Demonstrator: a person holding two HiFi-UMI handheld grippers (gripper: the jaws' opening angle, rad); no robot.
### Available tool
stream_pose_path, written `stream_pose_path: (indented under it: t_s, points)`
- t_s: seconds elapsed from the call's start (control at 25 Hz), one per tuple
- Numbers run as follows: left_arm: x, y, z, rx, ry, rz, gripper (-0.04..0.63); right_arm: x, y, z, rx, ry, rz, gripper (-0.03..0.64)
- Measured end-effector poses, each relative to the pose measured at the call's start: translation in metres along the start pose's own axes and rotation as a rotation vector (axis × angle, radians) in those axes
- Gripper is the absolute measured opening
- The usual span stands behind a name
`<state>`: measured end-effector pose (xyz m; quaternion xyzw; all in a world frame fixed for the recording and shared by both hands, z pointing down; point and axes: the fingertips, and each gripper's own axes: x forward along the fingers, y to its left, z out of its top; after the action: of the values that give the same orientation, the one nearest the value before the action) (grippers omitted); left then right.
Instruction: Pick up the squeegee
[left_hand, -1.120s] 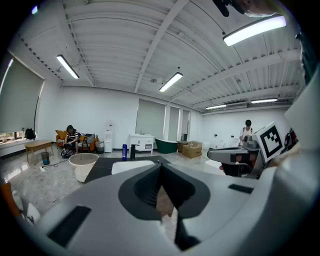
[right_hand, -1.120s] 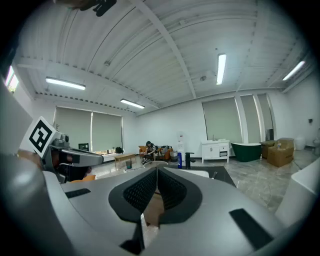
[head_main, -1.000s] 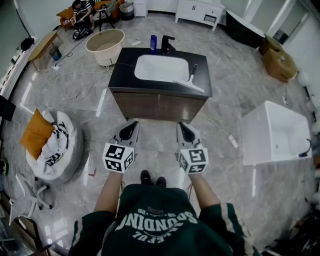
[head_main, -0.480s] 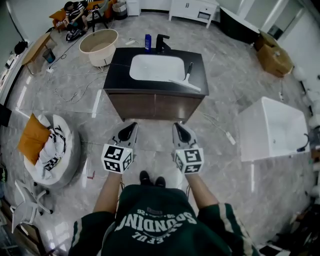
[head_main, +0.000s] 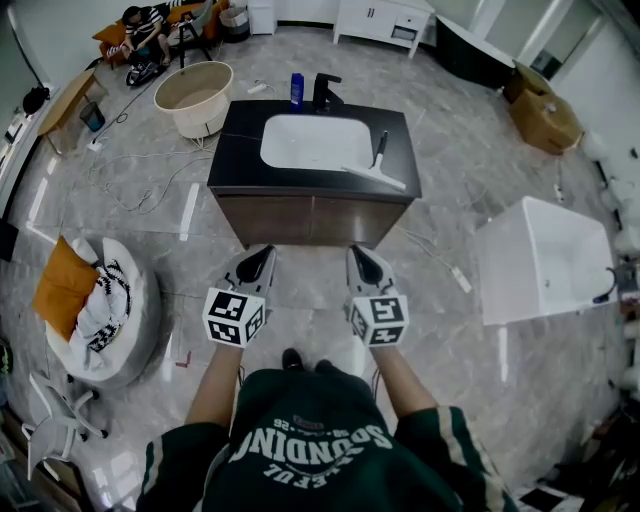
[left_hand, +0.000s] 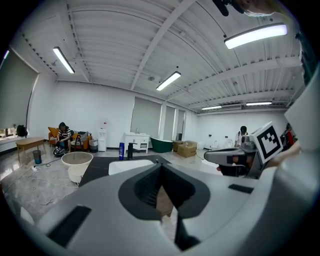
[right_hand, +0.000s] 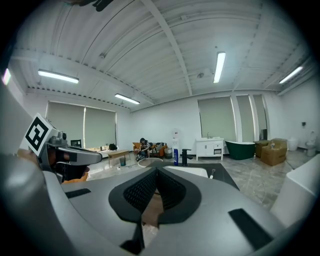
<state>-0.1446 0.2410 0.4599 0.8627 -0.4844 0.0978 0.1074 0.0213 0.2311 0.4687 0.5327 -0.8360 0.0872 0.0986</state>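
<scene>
- Well up the head view, the squeegee with a black handle and pale blade (head_main: 379, 160) lies flat on the black countertop of a brown-fronted vanity cabinet (head_main: 235, 150). It sits along the right edge of the white rectangular sink basin (head_main: 312, 140).
- Its blade end is toward the cabinet's front edge, and its handle points to the top of the frame.
- Both grippers sit lower in the frame, over the grey marble floor and well apart from the squeegee, with the cabinet front between them and it.
- The squeegee lies above and slightly right of the right gripper (head_main: 356, 252); the left gripper (head_main: 267, 250) is farther to its lower left.
- In the right gripper view, the handle (right_hand: 212, 173) shows small just right of the tips of the right gripper (right_hand: 156, 167).
- Those jaws are pressed together at the tips with nothing in them.
- The left gripper (left_hand: 160, 162) likewise has its jaws meeting at the tips, holding and touching nothing.
</scene>
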Motion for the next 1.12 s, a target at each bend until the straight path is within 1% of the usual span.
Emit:
stream_pose_path:
  t_s: [0.2,0.56,0.88,1.12]
  points:
    - [0.000,0.015,-0.001,0.004,0.001,-0.015,0.002,0.011,0.005,0.001,0.011,-0.020,-0.024,0.002]
    - [0.016,0.031,-0.003,0.011,0.006,-0.047,0.002,0.027,0.004,-0.004,0.031,-0.016,-0.061,0.002]
    - [0.050,0.043,0.004,0.019,0.016,-0.056,0.002,0.056,-0.022,-0.004,0.042,-0.012,-0.080,0.002]
    - [0.084,0.059,0.006,0.014,0.033,-0.045,0.002,0.093,-0.043,-0.003,0.057,-0.006,-0.068,0.002]
